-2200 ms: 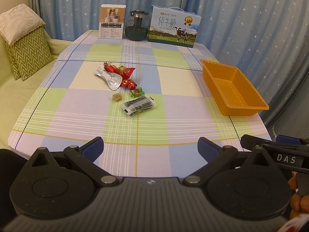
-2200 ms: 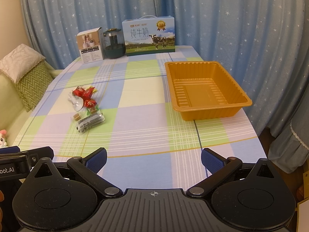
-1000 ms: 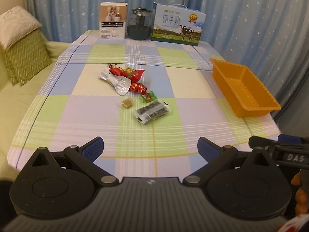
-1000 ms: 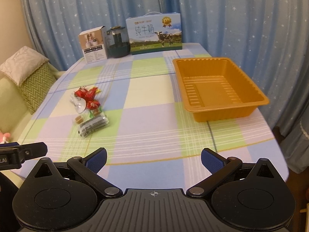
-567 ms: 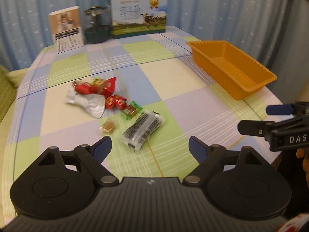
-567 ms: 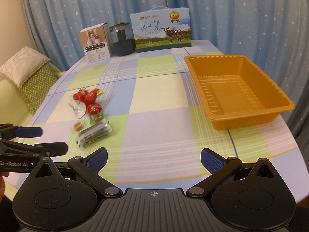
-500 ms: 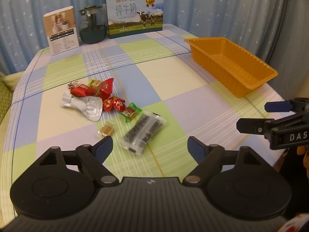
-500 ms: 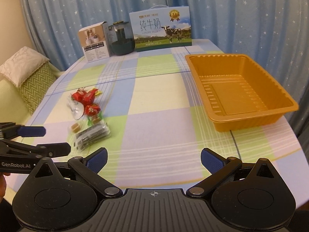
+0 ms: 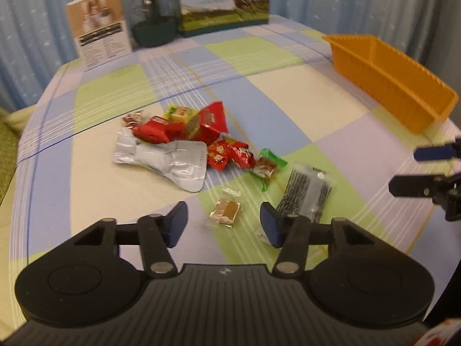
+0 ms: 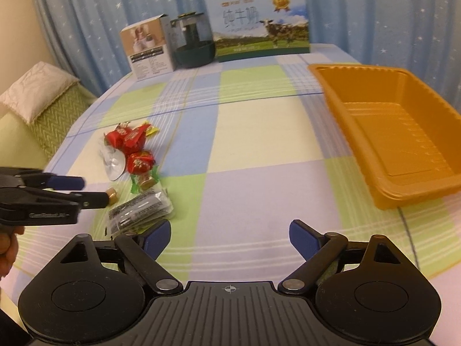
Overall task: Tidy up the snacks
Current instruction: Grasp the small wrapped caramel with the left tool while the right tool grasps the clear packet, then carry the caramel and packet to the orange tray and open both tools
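A pile of snacks lies on the checked tablecloth (image 9: 273,92): red wrapped candies (image 9: 230,154), a silver pouch (image 9: 173,161), a green-wrapped candy (image 9: 266,167), a small brown caramel (image 9: 226,211) and a clear packet of dark sticks (image 9: 309,193). My left gripper (image 9: 223,225) is open, its fingers on either side of the caramel, just above it. My right gripper (image 10: 229,238) is open and empty over the table, its left finger beside the dark packet (image 10: 141,210). The orange tray (image 10: 403,132) stands empty at the right.
At the table's far edge stand a white box (image 10: 148,47), a dark glass pot (image 10: 194,46) and a milk carton box (image 10: 260,20). Blue star curtains hang behind. A green sofa with a cushion (image 10: 37,95) is at the left.
My left gripper has moved forward and down to the snack pile and narrowed its opening around the caramel. My right gripper has moved forward and left toward the dark packet.
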Tool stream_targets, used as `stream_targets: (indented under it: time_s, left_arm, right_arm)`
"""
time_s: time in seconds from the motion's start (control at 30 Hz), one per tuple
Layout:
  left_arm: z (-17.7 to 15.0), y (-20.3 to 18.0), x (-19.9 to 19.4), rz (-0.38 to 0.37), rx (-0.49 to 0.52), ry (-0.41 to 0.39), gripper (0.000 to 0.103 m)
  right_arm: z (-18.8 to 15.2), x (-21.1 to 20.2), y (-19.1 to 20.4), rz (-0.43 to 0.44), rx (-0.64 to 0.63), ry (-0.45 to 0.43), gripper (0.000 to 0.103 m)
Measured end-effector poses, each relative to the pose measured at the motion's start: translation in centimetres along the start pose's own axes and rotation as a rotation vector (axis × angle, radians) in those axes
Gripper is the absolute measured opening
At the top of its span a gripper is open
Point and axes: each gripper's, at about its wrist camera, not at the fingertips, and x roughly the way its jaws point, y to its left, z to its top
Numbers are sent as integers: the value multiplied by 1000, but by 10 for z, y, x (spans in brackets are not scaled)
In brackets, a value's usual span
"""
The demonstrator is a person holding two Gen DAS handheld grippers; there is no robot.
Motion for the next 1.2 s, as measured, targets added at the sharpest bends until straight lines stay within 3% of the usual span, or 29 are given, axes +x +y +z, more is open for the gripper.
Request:
stream_targets:
  time_s: [0.17,0.23,0.57,0.77,0.93,1.07,1.2]
  left_arm:
    - [0,-2,16,-19,51,17,33]
    - [0,0,16,-42,27,19,21]
    - [-9,-28,2,-135,-82,37,19]
    - [-21,-26,-12,18,-169,19,19]
    - [-32,-1,-18,132,-268,13,19]
    - [-35,15,-22,162,-321,-9,19]
    - [-38,20,-22,145,-340,-14,19]
  right_arm:
    - [0,12,8,25,-13,9,88]
    - [1,15,11,42,-19,12,88]
    - [0,13,5,18,20,13,88]
    - [5,12,21,74,-16,-7,88]
    - [6,31,41,105,-51,15,69]
    - [5,46,60,117,-108,25,59]
    - [-1,59,73,76,-175,37,50]
